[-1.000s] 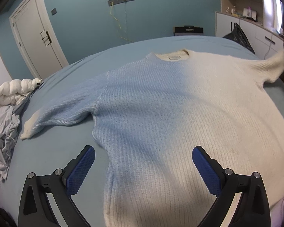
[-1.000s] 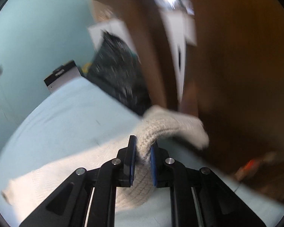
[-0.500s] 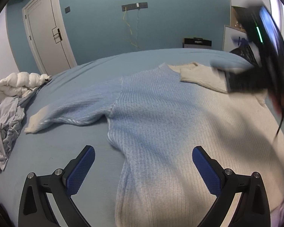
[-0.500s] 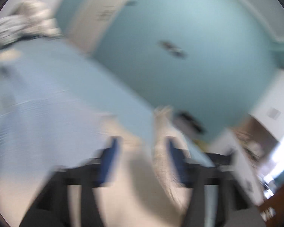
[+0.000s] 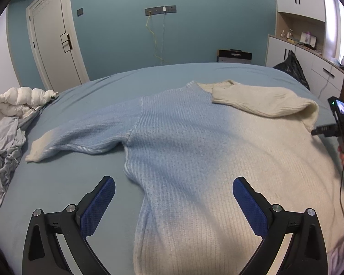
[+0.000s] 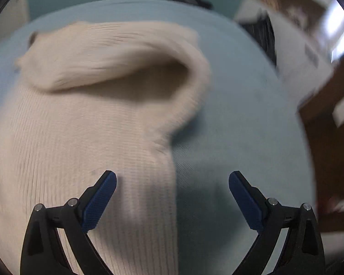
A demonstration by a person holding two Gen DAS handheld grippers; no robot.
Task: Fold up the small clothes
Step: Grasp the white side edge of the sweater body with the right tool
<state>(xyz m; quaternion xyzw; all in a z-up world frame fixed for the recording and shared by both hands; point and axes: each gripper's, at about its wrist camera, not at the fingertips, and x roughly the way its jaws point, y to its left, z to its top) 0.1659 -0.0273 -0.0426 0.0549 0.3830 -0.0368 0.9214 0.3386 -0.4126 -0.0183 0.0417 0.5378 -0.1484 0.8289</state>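
Now we see the sweater (image 5: pixel 195 151) flat on the blue bed (image 5: pixel 84 178), one sleeve (image 6: pixel 117 52) folded across; teal walls, white door (image 5: pixel 55 45). Both tongs, left (image 5: pixel 173 202) and right (image 6: pixel 172 198), gape empty; the right's jaws have just been narrowing slightly.

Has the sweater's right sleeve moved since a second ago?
Yes. The sleeve used to stretch out toward the cabinets; now it lies folded inward across the sweater, cuff near the collar. The right gripper, jaws just opened, holds nothing.

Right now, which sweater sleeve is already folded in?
The cream sleeve, lying across the sweater's chest by the collar. The pale blue sleeve lies spread out flat on the bed.
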